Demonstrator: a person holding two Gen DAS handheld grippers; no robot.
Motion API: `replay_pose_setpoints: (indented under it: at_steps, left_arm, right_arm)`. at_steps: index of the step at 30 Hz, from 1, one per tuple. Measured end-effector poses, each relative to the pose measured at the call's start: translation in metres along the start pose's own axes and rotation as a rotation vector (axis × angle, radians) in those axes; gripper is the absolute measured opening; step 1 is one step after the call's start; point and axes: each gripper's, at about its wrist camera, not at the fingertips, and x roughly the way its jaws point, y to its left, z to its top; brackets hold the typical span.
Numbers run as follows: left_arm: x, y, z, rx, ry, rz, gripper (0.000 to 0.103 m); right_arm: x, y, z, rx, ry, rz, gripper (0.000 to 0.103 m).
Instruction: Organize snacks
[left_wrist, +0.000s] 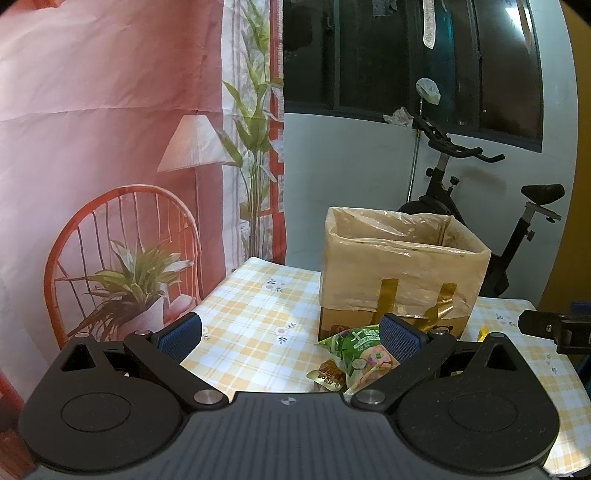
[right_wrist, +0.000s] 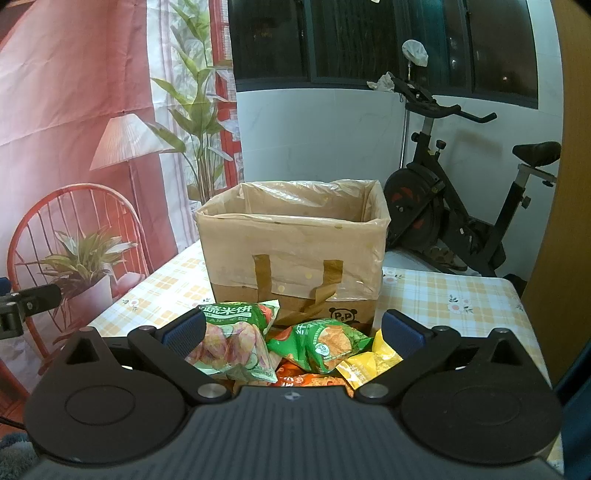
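The snack bags (right_wrist: 317, 347) heaped on the table (right_wrist: 458, 295) before the lined box (right_wrist: 295, 236) look light, puffy, crinkly and crushable, best pinched at a sealed edge; both tools (left_wrist: 291, 332) (right_wrist: 293, 328) gape, empty.

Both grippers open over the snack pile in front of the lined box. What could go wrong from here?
1. The snack packets overlap, so the right gripper might pinch two or crush the chips.
2. The box has a loose plastic liner that could snag a finger.
3. The left gripper hovers close by; they could collide.
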Motion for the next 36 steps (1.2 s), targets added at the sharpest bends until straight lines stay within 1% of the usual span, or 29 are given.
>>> replay_pose_setpoints:
  at_steps: [2, 4, 6, 8, 10, 12, 15, 17, 19, 22, 28, 32, 36]
  left_arm:
    - [0.004, 0.002, 0.002, 0.007, -0.006, 0.007, 0.103]
    - [0.011, 0.003, 0.004, 0.027, -0.022, 0.032, 0.103]
    - [0.022, 0.002, 0.006, 0.053, -0.035, 0.037, 0.103]
    - [0.035, 0.002, 0.007, 0.065, -0.033, 0.028, 0.103]
    - [0.049, 0.001, 0.006, 0.06, -0.026, 0.009, 0.103]
    - [0.063, -0.001, 0.003, 0.047, -0.013, -0.013, 0.103]
    - [0.087, -0.007, -0.004, 0.036, 0.019, -0.05, 0.103]
    - [0.102, -0.013, -0.009, 0.039, 0.042, -0.068, 0.103]
    - [0.117, -0.022, -0.015, 0.054, 0.063, -0.083, 0.103]
    - [0.137, -0.032, -0.022, 0.056, 0.1, -0.116, 0.103]
    - [0.169, -0.042, -0.033, -0.011, 0.147, -0.187, 0.102]
    - [0.183, -0.046, -0.04, -0.059, 0.168, -0.246, 0.102]
    - [0.194, -0.051, -0.049, -0.067, 0.198, -0.285, 0.102]
  right_arm:
    - [0.002, -0.004, 0.001, 0.012, -0.008, 0.035, 0.103]
    - [0.006, -0.008, 0.002, 0.019, -0.032, 0.072, 0.103]
    - [0.012, -0.013, 0.003, 0.016, -0.062, 0.078, 0.103]
    - [0.023, -0.016, 0.004, 0.009, -0.076, 0.051, 0.103]
    - [0.037, -0.02, 0.003, 0.019, -0.063, 0.019, 0.103]
    - [0.05, -0.029, 0.0, 0.06, -0.054, 0.003, 0.103]
    - [0.064, -0.042, -0.011, 0.11, -0.07, -0.03, 0.103]
    - [0.072, -0.045, -0.021, 0.102, -0.067, -0.06, 0.103]
    - [0.079, -0.047, -0.03, 0.086, -0.045, -0.08, 0.103]
    - [0.088, -0.05, -0.037, 0.084, -0.017, -0.083, 0.103]
    - [0.103, -0.061, -0.045, 0.105, 0.009, -0.09, 0.103]
    - [0.112, -0.067, -0.051, 0.118, 0.026, -0.082, 0.103]
    - [0.117, -0.071, -0.055, 0.125, 0.037, -0.078, 0.103]
